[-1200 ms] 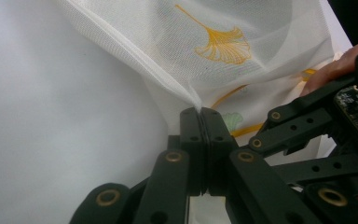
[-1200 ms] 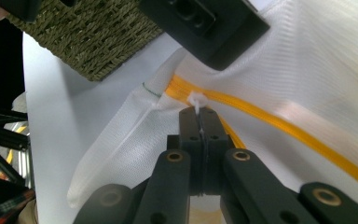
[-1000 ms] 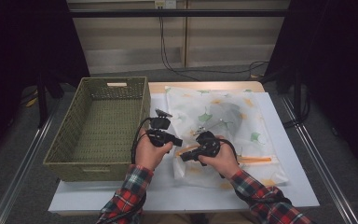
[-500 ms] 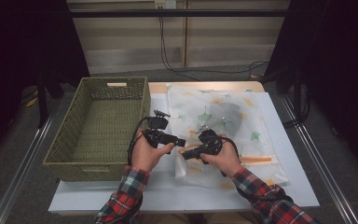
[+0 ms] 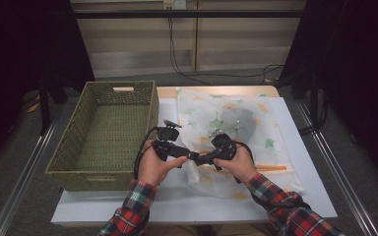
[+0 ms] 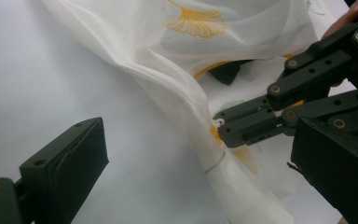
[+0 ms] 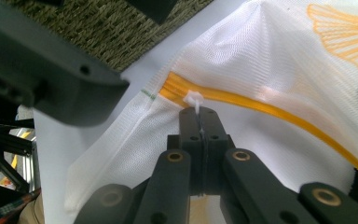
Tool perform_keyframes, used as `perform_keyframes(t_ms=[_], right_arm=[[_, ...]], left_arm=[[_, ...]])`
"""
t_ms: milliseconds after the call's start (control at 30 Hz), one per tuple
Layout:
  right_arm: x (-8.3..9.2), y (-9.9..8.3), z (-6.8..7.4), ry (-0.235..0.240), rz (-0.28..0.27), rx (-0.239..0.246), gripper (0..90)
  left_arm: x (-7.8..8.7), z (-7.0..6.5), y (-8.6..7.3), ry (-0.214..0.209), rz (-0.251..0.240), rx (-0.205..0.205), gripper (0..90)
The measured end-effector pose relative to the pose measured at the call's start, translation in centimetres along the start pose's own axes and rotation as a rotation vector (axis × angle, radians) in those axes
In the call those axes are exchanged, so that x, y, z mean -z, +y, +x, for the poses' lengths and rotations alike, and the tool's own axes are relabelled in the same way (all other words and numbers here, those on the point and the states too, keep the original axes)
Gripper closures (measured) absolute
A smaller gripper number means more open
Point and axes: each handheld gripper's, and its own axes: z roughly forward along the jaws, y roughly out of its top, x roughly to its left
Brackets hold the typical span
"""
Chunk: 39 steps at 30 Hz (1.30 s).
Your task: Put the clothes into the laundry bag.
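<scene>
A white mesh bag (image 5: 270,118) printed with orange and green leaves lies on the table, with something grey inside. In the right gripper view my right gripper (image 7: 199,116) is shut on the small white zipper pull (image 7: 193,99) at the end of the orange zipper (image 7: 261,107). My left gripper (image 6: 198,177) faces it from the left, and its jaws have just been opening. They stand wide apart, and a fold of the bag (image 6: 168,60) runs between them untouched by the pads. From above, the left gripper (image 5: 189,157) and the right gripper (image 5: 204,159) meet tip to tip at the bag's near left corner.
A woven green basket (image 5: 150,113) stands just left of the grippers, and its wall (image 7: 112,28) looms close in the right gripper view. The white tabletop (image 5: 305,162) shows right of the bag. Metal rails run along both sides of the table.
The left gripper's jaws have spread apart and let go of the bag's edge. The right gripper stays clamped on the zipper pull, and both hands have hardly moved.
</scene>
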Motion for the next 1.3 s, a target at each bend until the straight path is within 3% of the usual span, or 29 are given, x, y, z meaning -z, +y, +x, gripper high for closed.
perform_keyframes(t_ms=[300,900,1067,1233,1300], right_arm=[[0.3,0.2,-0.1,0.008,-0.012,-0.002,90.0],[0.8,0.7,0.0,0.011,-0.03,0.001,90.0],[0.7,0.7,0.0,0.008,-0.031,0.002,90.0],[0.8,0.6,0.0,0.008,-0.032,-0.001,90.0],[0.8,0.7,0.0,0.007,-0.037,-0.008,90.0]], left_arm=[[-0.4,-0.2,-0.2,-0.025,0.018,-0.006,3.3],[-1.1,-0.3,-0.4,-0.021,0.058,-0.01,11.8],[-1.2,-0.4,-0.5,-0.021,0.058,0.0,16.4],[-1.2,-0.5,-0.5,-0.02,0.074,-0.036,22.3],[-1.3,-0.6,-0.5,-0.028,0.074,-0.033,25.5]])
